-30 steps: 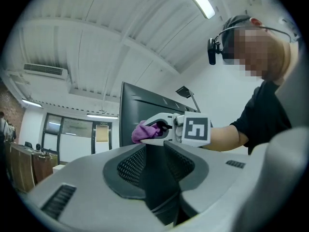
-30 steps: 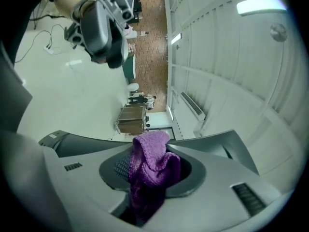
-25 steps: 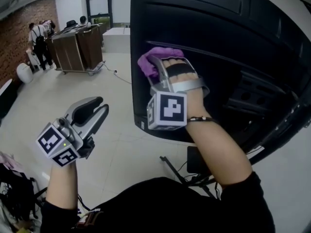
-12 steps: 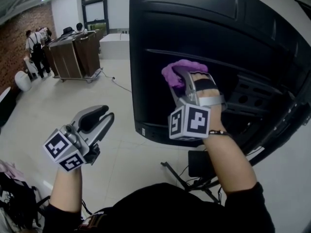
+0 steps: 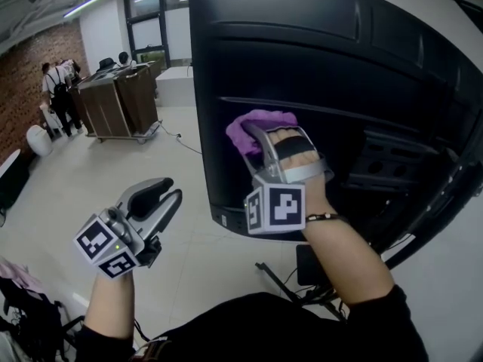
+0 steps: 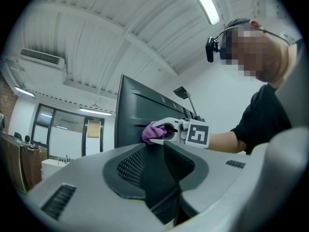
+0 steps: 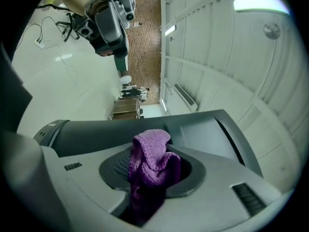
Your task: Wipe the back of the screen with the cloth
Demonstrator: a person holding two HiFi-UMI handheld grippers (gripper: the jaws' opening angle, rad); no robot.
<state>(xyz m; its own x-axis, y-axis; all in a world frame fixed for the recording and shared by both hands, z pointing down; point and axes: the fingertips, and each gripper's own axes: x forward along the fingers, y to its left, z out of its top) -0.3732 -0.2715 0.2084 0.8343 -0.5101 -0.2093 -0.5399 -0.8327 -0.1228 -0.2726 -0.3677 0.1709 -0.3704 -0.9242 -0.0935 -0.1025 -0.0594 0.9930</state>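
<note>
Black screen back (image 5: 324, 59) ahead: right gripper (image 5: 255, 133) pinches purple cloth (image 5: 243, 130) against it, left gripper (image 5: 164, 193) closed, empty; I judge wiping partway.

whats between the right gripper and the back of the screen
The purple cloth, clamped in the right gripper and seemingly pressed on the screen back; the head view shows it.

Wooden cart (image 5: 121, 96), people beside it (image 5: 59, 89), brick wall (image 5: 26, 66), tiled floor (image 5: 90, 172)
</note>
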